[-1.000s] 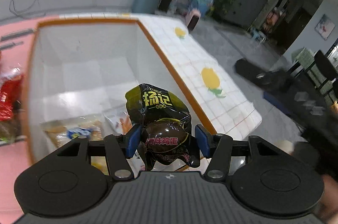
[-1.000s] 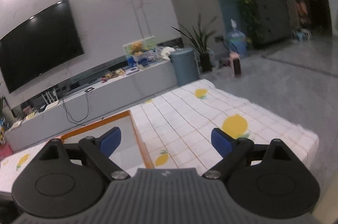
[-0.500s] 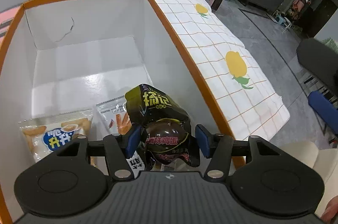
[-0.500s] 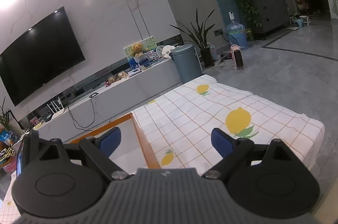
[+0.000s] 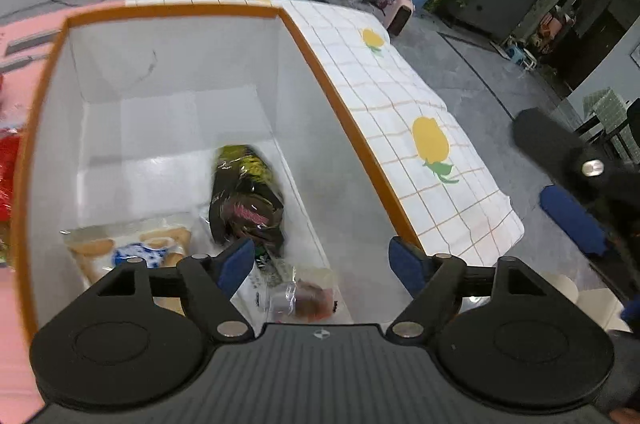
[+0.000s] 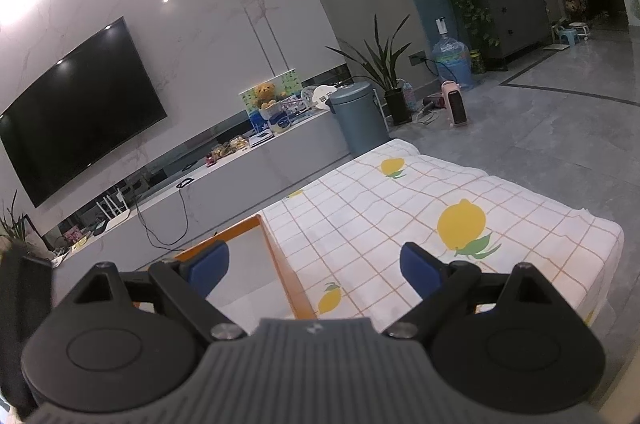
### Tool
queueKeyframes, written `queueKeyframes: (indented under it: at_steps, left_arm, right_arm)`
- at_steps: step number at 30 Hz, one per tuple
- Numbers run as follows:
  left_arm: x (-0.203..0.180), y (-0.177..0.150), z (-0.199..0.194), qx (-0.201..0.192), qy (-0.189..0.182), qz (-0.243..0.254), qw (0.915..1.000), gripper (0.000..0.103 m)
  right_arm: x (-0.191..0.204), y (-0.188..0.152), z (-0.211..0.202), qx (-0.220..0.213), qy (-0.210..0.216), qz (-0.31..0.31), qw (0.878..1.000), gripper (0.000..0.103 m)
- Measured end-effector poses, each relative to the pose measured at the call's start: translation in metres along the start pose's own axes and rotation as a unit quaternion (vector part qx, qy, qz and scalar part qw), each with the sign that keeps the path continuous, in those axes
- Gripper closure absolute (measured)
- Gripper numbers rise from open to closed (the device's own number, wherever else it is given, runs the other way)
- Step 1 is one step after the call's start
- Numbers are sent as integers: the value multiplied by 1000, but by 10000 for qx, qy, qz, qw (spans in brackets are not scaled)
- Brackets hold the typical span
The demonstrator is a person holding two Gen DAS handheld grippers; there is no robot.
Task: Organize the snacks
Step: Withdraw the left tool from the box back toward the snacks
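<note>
The left gripper (image 5: pixel 322 264) has just been opening its jaws, and they now stand wide apart with nothing pressed between them. The dark pack (image 5: pixel 246 202) lies free in the box (image 5: pixel 316 56), at the centre of the left wrist view, above and just right of the left blue pad (image 5: pixel 236 262) and well left of the right pad; its lower end sits close behind the left pad, though whether they touch cannot be told. The pack is blurred. Its long axis runs up and down the frame, leaning a little, with the yellow-green printed end toward the top and the end with the red label toward the bottom, nearer the gripper. It rests by the box's right inner wall, near the floor of the box. To its lower left lies a pale bag (image 5: pixel 128 248) with a blue mark, partly hidden by the gripper. Below the pack, between the pads, lies a clear wrapped snack (image 5: pixel 304 298) with a reddish filling. The box has an orange rim and white walls and sits on a lemon cloth (image 5: pixel 420 128) that fills the right middle of the frame. In the right wrist view the right gripper (image 6: pixel 316 266) is spread open and empty, over the cloth, with a corner of the box at lower centre.
</note>
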State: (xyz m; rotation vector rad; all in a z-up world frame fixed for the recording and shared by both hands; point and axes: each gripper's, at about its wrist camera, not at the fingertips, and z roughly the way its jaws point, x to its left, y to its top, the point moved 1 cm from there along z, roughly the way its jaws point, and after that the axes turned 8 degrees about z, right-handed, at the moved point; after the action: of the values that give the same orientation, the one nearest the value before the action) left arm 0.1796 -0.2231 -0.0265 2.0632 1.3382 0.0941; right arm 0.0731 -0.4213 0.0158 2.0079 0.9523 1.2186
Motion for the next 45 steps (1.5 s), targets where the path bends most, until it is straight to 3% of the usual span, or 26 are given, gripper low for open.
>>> queueKeyframes:
  at_steps: [8,17,29,40,45]
  left_arm:
    - [8,-4,-42,-252,105,29,9996,13]
    - [40,-8,-102,-830,459,-109,9954,13]
    - [97,-37,-163,-1253,965,-534,9860,14]
    - [186,-69,-201,-1697,1508,-1239,9660,14]
    - [218,-84,-194,-1700,1760,-1418,9592,13]
  right_arm:
    - [14,-5,-1,-123,168,-171,9996,13]
    - [49,-22,0,-73,897,-358,9953,13]
    - [93,-50,0,65,1730,-585,9832,13]
    - [143,-93,-4,9,2389,-1420,9606,13]
    - [175,-128,-5,108,2626,-2157,9404,13]
